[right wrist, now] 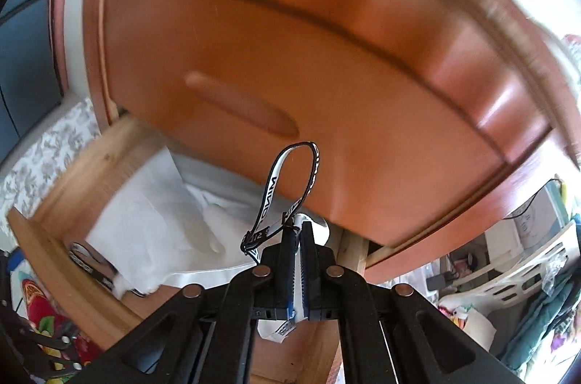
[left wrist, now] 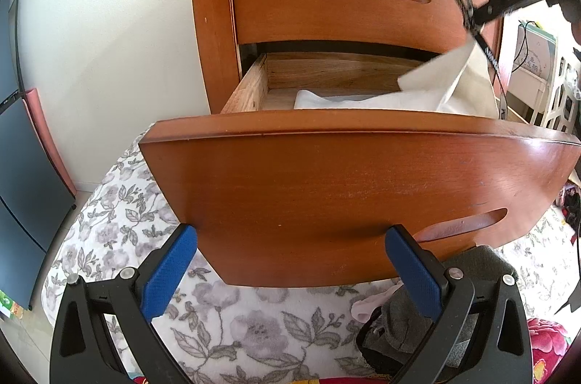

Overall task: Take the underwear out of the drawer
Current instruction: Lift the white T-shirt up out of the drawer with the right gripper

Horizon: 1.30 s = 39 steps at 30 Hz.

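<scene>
Dresser [left wrist: 218,3]: a reddish wooden chest is seen ahead of both pairs of fingers; its upper drawer front is closed.
Drawer [left wrist: 363,188]: the lower drawer is pulled out toward the left fingers, its curved front just beyond their tips and its open box behind and above that front.
Bed [left wrist: 120,202]: a floral cover is seen below the drawer front and beneath the left fingers.
White cloth [right wrist: 145,231]: a pale folded layer is laid across the drawer floor, below and to the left of the right fingers.
Underwear [right wrist: 290,202]: it is gripped at its edge by the right fingers, a lettered black-and-white band looping upward just past their tips; pale fabric is seen hanging from the grip over the drawer's right end. More banded cloth is seen at the drawer's near left corner.
Right gripper [right wrist: 298,228]: clenched on the underwear, the pads pressed nearly together.
Left gripper [left wrist: 290,239]: spread wide, nothing held, its blue pads level with the drawer front's lower edge.
Deciding relation: the garment is judged to lie already within the right fingers, hanging downward into the drawer, so clearance is upward and back from the dresser; the left fingers are farther from it.
</scene>
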Motion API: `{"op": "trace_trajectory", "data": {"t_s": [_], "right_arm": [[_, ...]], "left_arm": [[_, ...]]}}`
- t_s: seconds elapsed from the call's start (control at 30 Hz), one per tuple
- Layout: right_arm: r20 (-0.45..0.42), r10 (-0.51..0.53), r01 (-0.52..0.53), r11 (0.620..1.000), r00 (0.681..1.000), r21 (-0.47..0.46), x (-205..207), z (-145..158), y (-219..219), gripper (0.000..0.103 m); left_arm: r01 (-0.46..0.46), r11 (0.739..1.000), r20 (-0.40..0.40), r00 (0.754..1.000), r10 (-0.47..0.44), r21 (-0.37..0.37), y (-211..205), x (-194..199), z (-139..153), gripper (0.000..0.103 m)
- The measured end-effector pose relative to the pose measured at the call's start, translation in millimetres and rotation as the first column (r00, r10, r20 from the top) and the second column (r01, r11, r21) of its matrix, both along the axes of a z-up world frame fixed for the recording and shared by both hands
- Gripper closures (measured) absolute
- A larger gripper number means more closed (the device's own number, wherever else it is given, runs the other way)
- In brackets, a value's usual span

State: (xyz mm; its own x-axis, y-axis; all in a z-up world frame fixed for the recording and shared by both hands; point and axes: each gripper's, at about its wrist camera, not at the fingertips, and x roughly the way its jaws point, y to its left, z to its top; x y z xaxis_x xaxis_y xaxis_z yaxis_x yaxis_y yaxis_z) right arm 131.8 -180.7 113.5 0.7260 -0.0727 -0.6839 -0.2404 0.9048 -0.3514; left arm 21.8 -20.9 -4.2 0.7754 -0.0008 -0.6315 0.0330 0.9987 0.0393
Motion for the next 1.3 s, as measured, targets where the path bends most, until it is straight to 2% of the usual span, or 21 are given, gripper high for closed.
{"op": "trace_trajectory", "data": {"t_s": [0.3, 0.6, 1.1, 1.3], "right_arm": [[0.132, 0.009, -0.018, 0.998, 0.991, 0.061, -19.3, 49.5, 3.9, 0.100], [0.285, 0.044, -0.065, 0.996, 0.958, 0.065, -54.1, 108.0, 12.9, 0.100], [0.506, -0.007, -0.071, 0.988, 0.863, 0.135, -129.7, 200.4, -12.1, 0.101], [0.595, 0.009, -0.105, 0.987, 0.804, 0.126, -172.6, 227.8, -13.4, 0.101]], "left_arm": [[0.000, 1.000, -0.001, 1.000, 0.000, 0.000, -0.3, -0.4, -0.2, 0.000], [0.000, 1.000, -0.002, 1.000, 0.000, 0.000, -0.3, -0.2, -0.1, 0.000], [-0.004, 1.000, -0.004, 1.000, 0.004, 0.002, -0.1, -1.0, 0.8, 0.000], [-0.008, 1.000, -0.006, 1.000, 0.008, 0.010, 0.2, -0.6, -0.2, 0.000]]}}
